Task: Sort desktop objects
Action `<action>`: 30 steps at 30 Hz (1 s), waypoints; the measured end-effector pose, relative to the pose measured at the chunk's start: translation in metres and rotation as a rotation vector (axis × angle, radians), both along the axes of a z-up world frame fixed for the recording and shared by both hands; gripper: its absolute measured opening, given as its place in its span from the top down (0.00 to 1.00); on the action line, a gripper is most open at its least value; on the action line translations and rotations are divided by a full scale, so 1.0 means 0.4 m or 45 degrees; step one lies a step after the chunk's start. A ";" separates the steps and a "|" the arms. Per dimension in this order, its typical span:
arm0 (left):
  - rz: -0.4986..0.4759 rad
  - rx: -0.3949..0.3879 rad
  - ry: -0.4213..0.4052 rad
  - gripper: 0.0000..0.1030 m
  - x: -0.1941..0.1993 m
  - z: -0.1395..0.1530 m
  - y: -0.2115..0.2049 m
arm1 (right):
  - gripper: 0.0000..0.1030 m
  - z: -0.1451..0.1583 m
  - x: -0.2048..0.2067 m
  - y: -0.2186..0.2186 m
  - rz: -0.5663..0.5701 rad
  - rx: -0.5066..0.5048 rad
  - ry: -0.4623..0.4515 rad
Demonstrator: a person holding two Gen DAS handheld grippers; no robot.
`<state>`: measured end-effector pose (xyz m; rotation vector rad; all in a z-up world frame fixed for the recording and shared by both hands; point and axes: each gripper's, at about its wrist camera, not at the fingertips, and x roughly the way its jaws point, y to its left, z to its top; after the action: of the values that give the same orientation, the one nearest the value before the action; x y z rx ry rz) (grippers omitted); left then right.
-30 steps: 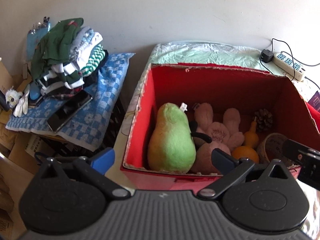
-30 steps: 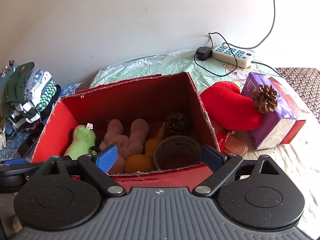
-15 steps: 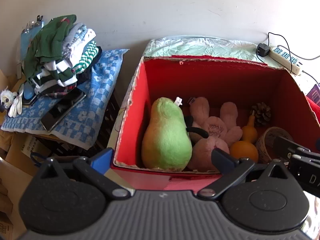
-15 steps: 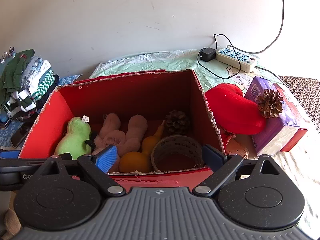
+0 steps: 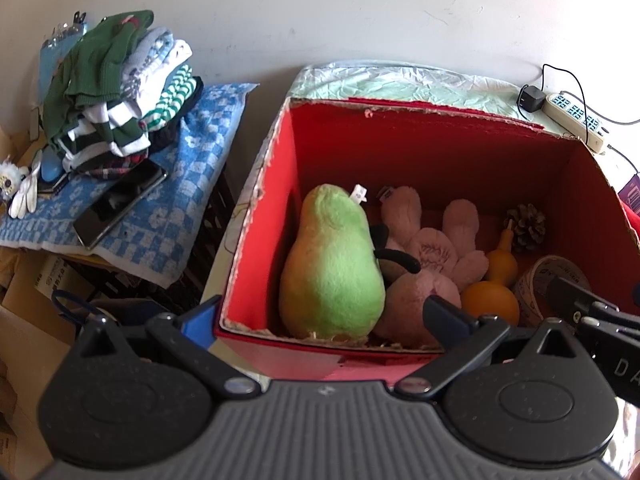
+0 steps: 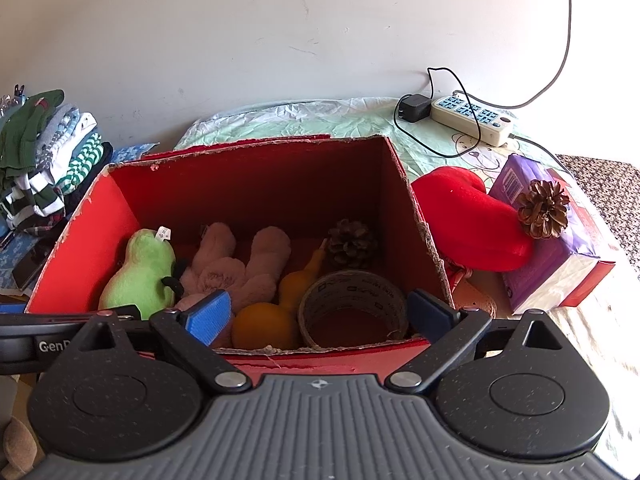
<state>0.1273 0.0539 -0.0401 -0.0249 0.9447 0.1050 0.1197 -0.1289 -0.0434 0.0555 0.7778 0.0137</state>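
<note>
A red cardboard box [image 6: 248, 184] stands on the table; it also shows in the left wrist view [image 5: 440, 144]. Inside lie a green plush pear [image 5: 332, 272], a pink plush toy [image 5: 432, 248], an orange gourd [image 5: 490, 288], a pine cone [image 5: 526, 226] and a tape roll [image 6: 352, 312]. Right of the box lie a red plush heart [image 6: 468, 216] and a second pine cone [image 6: 543, 208] on a purple pack [image 6: 548, 256]. My left gripper [image 5: 320, 320] is open and empty at the box's near edge. My right gripper [image 6: 318, 314] is open and empty at the box's near edge.
A power strip [image 6: 472, 118] with cables lies at the back right on the green cloth [image 6: 320, 120]. Left of the table, folded clothes [image 5: 120, 88] and a phone [image 5: 120, 200] rest on a blue checked towel [image 5: 184, 200]. A red carton [image 6: 588, 280] sits under the purple pack.
Both grippers have risen and pulled back slightly, so the box sits lower in view and more of its inside shows. Nothing was picked up or released.
</note>
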 end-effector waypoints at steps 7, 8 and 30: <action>-0.002 0.006 0.000 0.00 0.003 -0.005 0.001 | 0.05 -0.003 0.005 0.002 -0.004 -0.006 0.009; -0.002 0.007 0.000 0.00 0.004 -0.005 0.000 | 0.05 -0.003 0.005 0.002 -0.005 -0.006 0.009; -0.017 0.013 -0.075 0.00 -0.010 -0.015 0.002 | 0.05 -0.011 0.002 0.004 0.004 -0.016 -0.011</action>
<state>0.1233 0.0549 -0.0461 -0.0121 0.8850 0.0960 0.1205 -0.1274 -0.0478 0.0424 0.7689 0.0120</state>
